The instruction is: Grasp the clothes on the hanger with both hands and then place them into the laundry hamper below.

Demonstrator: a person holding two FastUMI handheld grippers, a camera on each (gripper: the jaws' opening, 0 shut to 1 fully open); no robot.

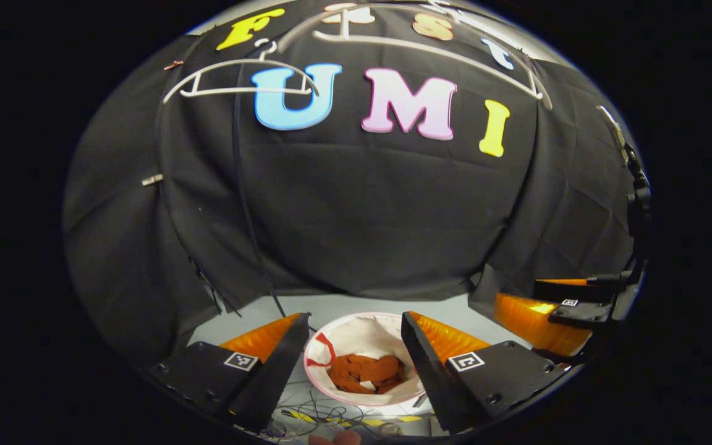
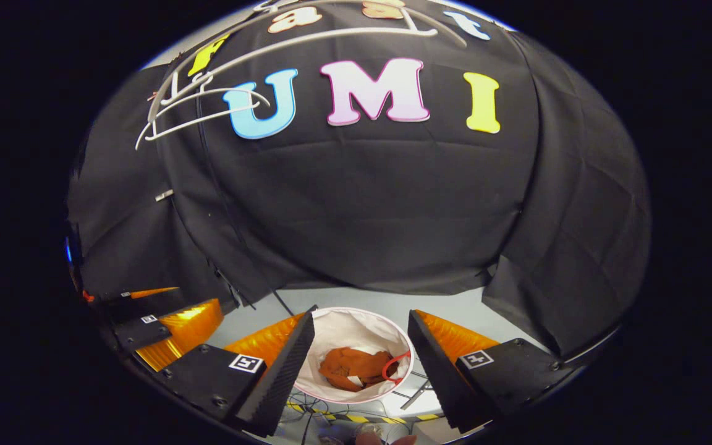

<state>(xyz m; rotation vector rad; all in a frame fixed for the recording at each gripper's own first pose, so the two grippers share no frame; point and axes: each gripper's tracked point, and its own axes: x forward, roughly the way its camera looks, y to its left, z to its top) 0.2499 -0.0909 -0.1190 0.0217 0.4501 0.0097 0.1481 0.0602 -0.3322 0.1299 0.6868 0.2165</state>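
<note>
A rust-orange garment (image 1: 365, 372) lies crumpled at the bottom of the white laundry hamper (image 1: 356, 330) on the floor. The same garment (image 2: 353, 367) sits low in the hamper (image 2: 347, 324) in the right gripper view. My left gripper (image 1: 356, 352) hangs open above the hamper with nothing between its fingers. My right gripper (image 2: 361, 355) is open too, also over the hamper. The right gripper (image 1: 554, 309) appears at the right edge of the left gripper view, and the left gripper (image 2: 158, 321) at the left of the right gripper view. Two bare white hangers (image 1: 238, 77) hang high on the rail.
Black cloth walls close in the booth on all sides. The larger white hanger (image 2: 306, 40) hangs near the top. Loose cables (image 1: 313, 414) and yellow-black tape (image 2: 356, 417) lie on the grey floor (image 1: 343, 306) in front of the hamper.
</note>
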